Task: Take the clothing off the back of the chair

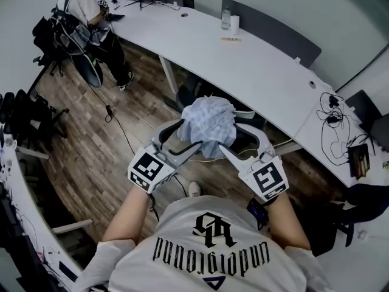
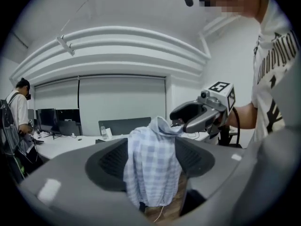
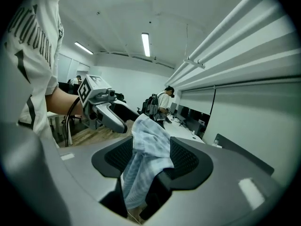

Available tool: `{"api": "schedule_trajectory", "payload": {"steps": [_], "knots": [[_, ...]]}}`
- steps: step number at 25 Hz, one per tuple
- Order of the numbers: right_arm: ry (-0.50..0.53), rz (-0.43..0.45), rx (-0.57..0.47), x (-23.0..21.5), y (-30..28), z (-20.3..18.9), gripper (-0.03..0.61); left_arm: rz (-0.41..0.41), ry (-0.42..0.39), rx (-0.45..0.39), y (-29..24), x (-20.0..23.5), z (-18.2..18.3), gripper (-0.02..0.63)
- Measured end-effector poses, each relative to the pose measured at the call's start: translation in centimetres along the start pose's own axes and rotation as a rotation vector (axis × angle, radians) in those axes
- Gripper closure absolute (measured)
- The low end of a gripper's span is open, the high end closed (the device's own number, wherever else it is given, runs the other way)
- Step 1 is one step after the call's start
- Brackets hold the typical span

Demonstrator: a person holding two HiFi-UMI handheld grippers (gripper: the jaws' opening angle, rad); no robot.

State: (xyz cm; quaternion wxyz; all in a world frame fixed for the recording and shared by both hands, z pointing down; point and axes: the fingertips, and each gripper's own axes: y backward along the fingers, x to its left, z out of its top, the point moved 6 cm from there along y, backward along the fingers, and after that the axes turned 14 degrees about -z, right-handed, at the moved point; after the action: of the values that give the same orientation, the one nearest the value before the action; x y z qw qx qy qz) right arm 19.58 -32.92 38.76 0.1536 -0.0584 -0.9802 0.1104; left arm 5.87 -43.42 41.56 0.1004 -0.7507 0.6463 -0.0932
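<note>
Head view: found the pale blue checked clothing (image 1: 209,125) bunched at frame centre, heaped on the back of a dark chair (image 1: 188,96). Caught it between the left gripper (image 1: 185,135), reaching in from 7 o'clock, and the right gripper (image 1: 238,137), reaching in from 5 o'clock. Left gripper view: saw the cloth hanging in the gap between the dark fingers (image 2: 106,161), spread wide and released, not pinching the fabric. Right gripper view: read the same, fingers (image 3: 190,159) parted, with a fold lying against the 3 o'clock one, unclamped. Past the chair, from 12 to 2 o'clock, noted a long white counter (image 1: 255,66) carrying a bottle (image 1: 226,18) and, toward 3 o'clock, cables (image 1: 333,126). At 10 o'clock spotted another person (image 1: 85,11) standing on the wood floor (image 1: 103,151).
</note>
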Motion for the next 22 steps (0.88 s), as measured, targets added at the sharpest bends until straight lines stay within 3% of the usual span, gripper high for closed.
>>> {"api": "schedule_trajectory", "payload": {"steps": [9, 16, 20, 22], "knots": [[0.091, -0.059, 0.159, 0.4, -3.2, -1.1, 0.334, -0.094, -0.008, 0.024, -1.9, 2.6, -1.3, 0.227], [0.152, -0.112, 0.263, 0.9, -3.9, -2.1, 0.337, -0.076, -0.017, -0.005, -1.8, 3.0, -1.5, 0.230], [0.184, -0.110, 0.275, 1.2, -4.1, -2.2, 0.375, -0.039, -0.011, -0.002, -1.5, 3.8, -1.6, 0.291], [0.202, -0.102, 0.276, 1.4, -4.2, -2.1, 0.401, -0.020, 0.000, 0.009, -1.4, 4.1, -2.0, 0.356]]}}
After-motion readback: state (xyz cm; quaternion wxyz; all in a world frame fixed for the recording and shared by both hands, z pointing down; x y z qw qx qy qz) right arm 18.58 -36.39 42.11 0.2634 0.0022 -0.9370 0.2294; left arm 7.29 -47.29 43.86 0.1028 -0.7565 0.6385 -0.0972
